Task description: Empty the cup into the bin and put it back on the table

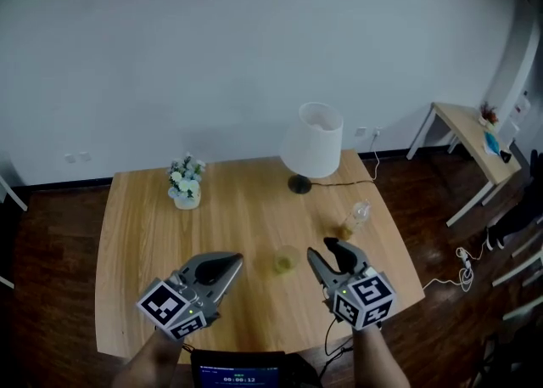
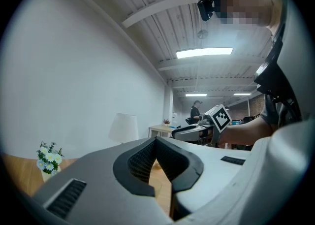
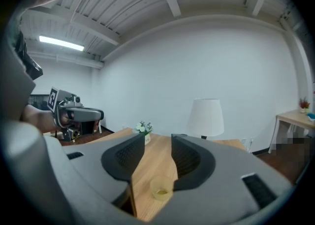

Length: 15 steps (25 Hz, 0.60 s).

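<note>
A small translucent yellowish cup point(image 1: 284, 261) stands upright on the wooden table point(image 1: 144, 233), with a little yellow-green stuff at its bottom. It sits between the two grippers in the head view. My right gripper point(image 1: 327, 250) is just right of it and open. In the right gripper view the cup point(image 3: 160, 189) shows low in the gap of the right gripper point(image 3: 157, 138), untouched by either pad. My left gripper point(image 1: 233, 261) hovers left of the cup, and the left gripper view shows the left gripper point(image 2: 156, 141) with its tips together and nothing in them.
A white lamp point(image 1: 312, 142) stands at the table's back, a small flower pot point(image 1: 186, 184) at the back left. A clear bottle point(image 1: 358, 215) lies near the right edge. A side table point(image 1: 471, 136) and floor cables point(image 1: 462, 263) are to the right.
</note>
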Motion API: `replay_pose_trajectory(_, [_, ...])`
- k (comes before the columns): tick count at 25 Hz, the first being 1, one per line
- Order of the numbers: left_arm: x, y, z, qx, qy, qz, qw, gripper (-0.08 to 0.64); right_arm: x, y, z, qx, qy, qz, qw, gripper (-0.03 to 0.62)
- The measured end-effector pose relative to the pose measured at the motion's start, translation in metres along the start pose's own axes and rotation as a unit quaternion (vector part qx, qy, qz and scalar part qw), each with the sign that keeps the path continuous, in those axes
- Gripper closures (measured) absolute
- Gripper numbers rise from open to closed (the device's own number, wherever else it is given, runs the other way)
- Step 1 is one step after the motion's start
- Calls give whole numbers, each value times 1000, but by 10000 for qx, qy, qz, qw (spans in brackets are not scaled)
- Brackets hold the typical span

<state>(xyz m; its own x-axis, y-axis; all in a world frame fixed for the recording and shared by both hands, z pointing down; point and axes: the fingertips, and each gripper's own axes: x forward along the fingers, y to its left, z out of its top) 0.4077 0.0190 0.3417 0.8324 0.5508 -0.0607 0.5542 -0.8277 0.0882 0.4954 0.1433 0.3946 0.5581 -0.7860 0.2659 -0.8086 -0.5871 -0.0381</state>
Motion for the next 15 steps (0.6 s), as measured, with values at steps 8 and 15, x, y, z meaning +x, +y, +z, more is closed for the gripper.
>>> replay_pose_trajectory(8, [11,13,-27,-139,165,335,9992,568,22,-7,-31,-34,292,397,9988,357])
replay_pose_trajectory(15, [22,19,-56,-171,332,517,9980,568,42,-22,-62,-2,703,601,9957,310])
